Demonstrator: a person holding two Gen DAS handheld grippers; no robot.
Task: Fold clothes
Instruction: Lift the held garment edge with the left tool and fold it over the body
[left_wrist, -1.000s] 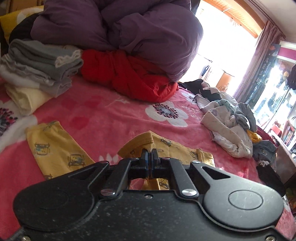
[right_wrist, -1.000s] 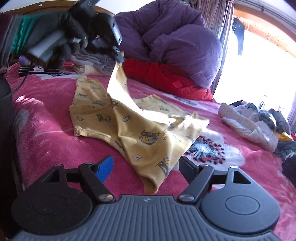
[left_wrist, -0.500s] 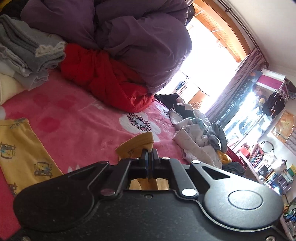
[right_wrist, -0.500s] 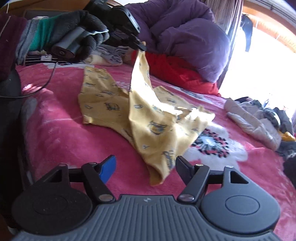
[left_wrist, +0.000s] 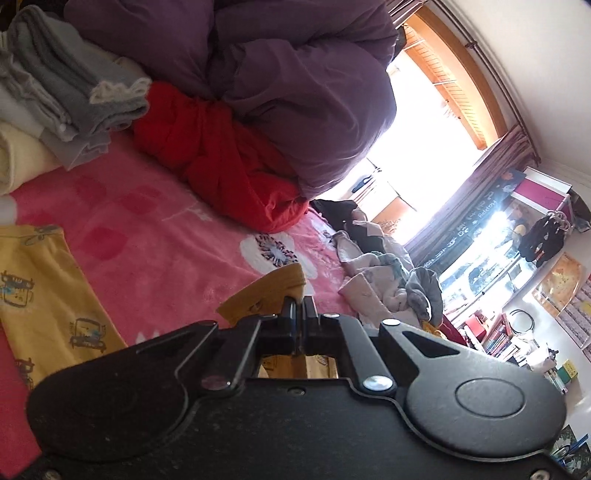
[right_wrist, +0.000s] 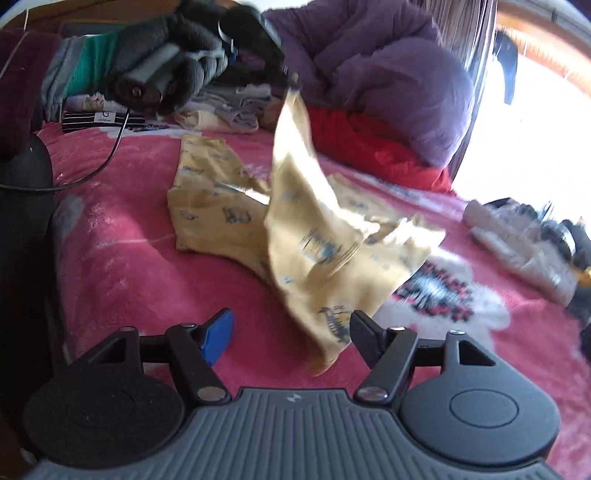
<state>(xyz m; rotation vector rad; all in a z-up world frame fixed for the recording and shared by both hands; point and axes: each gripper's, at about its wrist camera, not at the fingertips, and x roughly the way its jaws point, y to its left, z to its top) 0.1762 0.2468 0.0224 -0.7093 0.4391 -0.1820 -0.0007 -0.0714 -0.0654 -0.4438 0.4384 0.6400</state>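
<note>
A yellow printed garment (right_wrist: 314, 206) lies partly flat on the pink blanket (right_wrist: 122, 266), and one end of it is pulled up into the air. My left gripper (left_wrist: 299, 306) is shut on the garment's mustard cuff (left_wrist: 273, 291). In the right wrist view that gripper (right_wrist: 290, 79) is blurred at the top, held by a gloved hand (right_wrist: 166, 70). My right gripper (right_wrist: 291, 332) sits low over the blanket, and its jaws are opening. The garment's hanging lower tip (right_wrist: 325, 354) dangles between its fingers, and neither pad presses on it.
A purple duvet (left_wrist: 277, 74) and a red cloth (left_wrist: 221, 155) are heaped at the back of the bed. Folded grey and cream clothes (left_wrist: 66, 92) are stacked at the left, and a loose pile of clothes (left_wrist: 388, 284) lies at the right. A black cable (right_wrist: 110, 155) crosses the blanket's left edge.
The left gripper has carried the raised end of the garment to the right and rolled. The lifted fold now hangs nearer the right gripper, which has stayed in place.
</note>
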